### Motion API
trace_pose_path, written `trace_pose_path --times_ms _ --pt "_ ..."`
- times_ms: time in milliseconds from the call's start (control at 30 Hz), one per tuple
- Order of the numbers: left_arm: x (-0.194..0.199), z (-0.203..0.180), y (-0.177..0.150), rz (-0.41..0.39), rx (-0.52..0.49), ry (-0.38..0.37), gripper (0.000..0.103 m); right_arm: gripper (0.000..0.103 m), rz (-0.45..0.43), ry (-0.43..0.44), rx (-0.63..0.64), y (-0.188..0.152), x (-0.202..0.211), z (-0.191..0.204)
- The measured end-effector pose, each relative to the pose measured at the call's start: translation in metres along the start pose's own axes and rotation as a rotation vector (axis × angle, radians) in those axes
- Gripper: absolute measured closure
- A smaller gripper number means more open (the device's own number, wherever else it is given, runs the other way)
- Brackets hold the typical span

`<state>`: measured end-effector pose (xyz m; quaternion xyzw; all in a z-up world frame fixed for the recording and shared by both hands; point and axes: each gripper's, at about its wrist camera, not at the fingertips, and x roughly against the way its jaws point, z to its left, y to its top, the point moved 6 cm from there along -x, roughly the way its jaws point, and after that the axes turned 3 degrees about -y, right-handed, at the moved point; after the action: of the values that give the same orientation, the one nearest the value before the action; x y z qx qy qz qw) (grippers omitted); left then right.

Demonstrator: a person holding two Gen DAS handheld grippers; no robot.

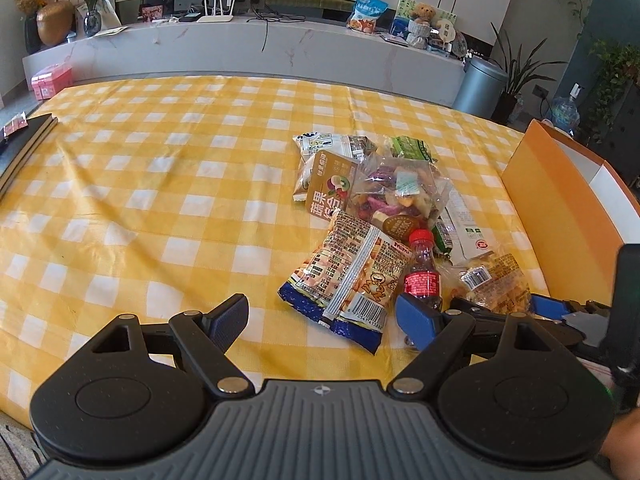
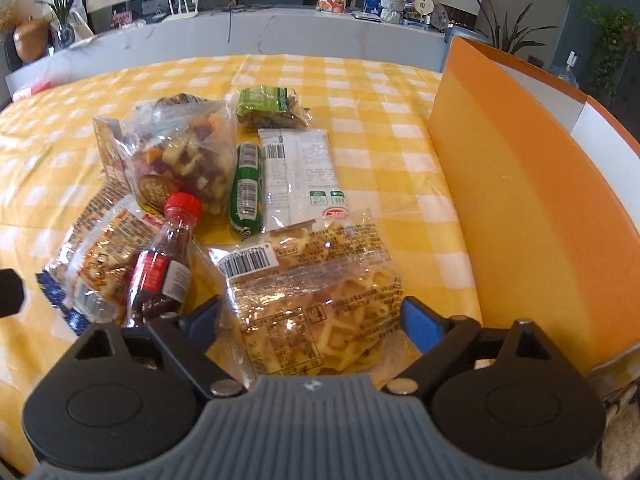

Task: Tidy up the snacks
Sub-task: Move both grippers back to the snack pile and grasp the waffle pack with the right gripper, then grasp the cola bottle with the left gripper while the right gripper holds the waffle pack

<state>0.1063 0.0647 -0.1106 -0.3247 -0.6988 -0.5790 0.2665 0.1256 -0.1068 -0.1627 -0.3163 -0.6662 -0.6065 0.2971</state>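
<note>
A pile of snacks lies on the yellow checked tablecloth (image 1: 160,184). My left gripper (image 1: 324,320) is open, its jaws on either side of the near end of a Mimi snack bag (image 1: 348,276). A small cola bottle (image 1: 422,276) with a red cap lies by the right finger. My right gripper (image 2: 310,320) is open, its jaws around a clear waffle packet (image 2: 316,300); it also shows in the left wrist view (image 1: 494,276). Behind lie a dried fruit bag (image 2: 184,160), a green sausage (image 2: 248,188), a white wrapper (image 2: 300,176) and a green packet (image 2: 268,106).
An open orange box (image 2: 540,208) stands on the right of the table, its wall close to my right gripper. Dark notebooks (image 1: 24,148) lie at the far left edge. A white TV cabinet (image 1: 256,44) with plants and clutter runs behind the table.
</note>
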Motion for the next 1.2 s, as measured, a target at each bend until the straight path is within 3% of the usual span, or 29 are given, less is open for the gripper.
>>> trace_pose_path --times_ms 267,533,867,1067,1200 --pt "-0.004 -0.007 -0.003 0.008 -0.030 -0.001 0.005 0.025 -0.056 0.051 0.032 -0.012 0.027 0.004" --pt "0.002 -0.022 -0.001 -0.023 -0.015 -0.153 0.005 0.027 -0.080 0.092 -0.069 -0.009 0.038 -0.013" --pt "-0.010 -0.050 -0.013 -0.007 -0.122 -0.168 0.005 0.027 -0.108 0.110 -0.198 -0.009 0.050 -0.044" --pt "-0.017 -0.073 -0.027 -0.002 -0.250 -0.186 0.005 0.027 -0.073 0.146 -0.338 -0.012 0.044 -0.063" --pt "-0.025 -0.083 -0.031 -0.002 -0.282 -0.208 0.014 0.027 -0.050 0.153 -0.363 -0.013 0.040 -0.064"
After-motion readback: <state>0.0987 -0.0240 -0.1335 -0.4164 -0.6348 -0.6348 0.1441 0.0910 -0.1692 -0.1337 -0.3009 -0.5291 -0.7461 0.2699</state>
